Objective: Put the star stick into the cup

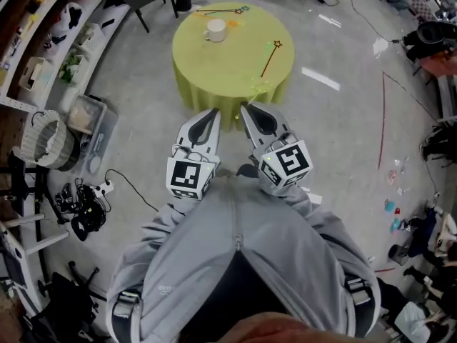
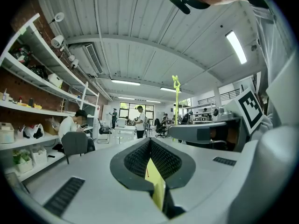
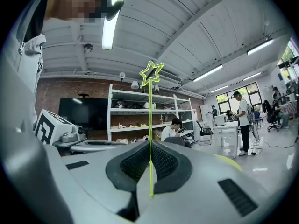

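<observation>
Right gripper view showed us the green star stick (image 3: 150, 120) pinched between the closed jaws of the right gripper (image 3: 150, 146). Its long axis ran straight out past the fingertips, star end farthest from the gripper. We held the left gripper (image 2: 150, 143) just beside it, jaws together on nothing. Both sat close to our chest, pointing forward at the yellow table (image 1: 235, 70), where the cup (image 1: 216, 29) stood well apart from the stick.
</observation>
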